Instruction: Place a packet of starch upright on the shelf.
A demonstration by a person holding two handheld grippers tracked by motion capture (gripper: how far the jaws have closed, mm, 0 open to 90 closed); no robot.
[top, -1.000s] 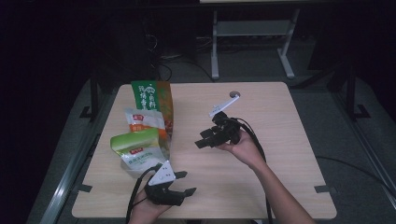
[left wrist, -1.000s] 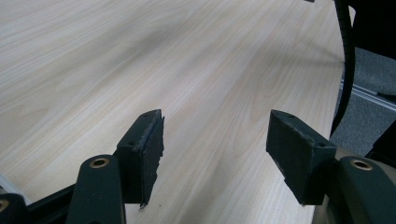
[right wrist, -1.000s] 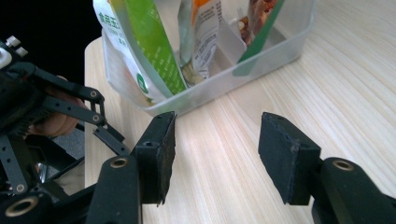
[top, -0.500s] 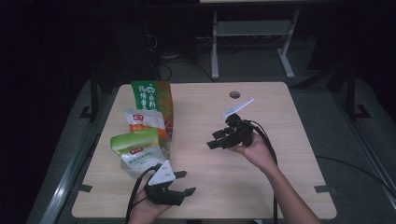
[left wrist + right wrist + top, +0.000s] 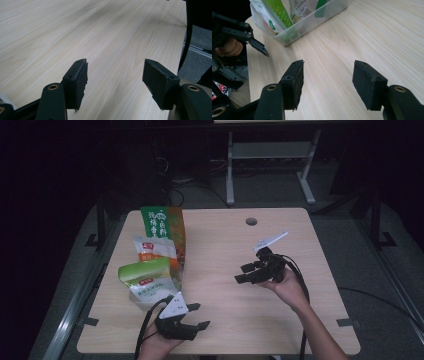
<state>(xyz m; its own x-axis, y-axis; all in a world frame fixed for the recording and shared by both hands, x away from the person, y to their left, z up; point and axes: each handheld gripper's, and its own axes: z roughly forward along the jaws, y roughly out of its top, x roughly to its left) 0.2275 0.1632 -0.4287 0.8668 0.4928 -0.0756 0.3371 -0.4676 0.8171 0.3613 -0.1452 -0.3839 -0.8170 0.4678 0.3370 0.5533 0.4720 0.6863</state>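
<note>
Three snack bags [image 5: 152, 265] in clear tub [image 5: 312, 21] | left claw [image 5: 192, 316] spread | right claw [image 5: 245, 272] spread, opening, empty

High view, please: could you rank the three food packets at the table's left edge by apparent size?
1. Tall green-and-orange bag, largest.
2. Light-green pouch, nearest the camera, so its rank is unsure.
3. White-and-orange packet, partly hidden between them, looks smallest.

We found a clear plastic bin [image 5: 312, 22] at the table's left side, packed with upright green, orange and white snack bags [image 5: 150, 275], untouched and apart from both grippers.
</note>
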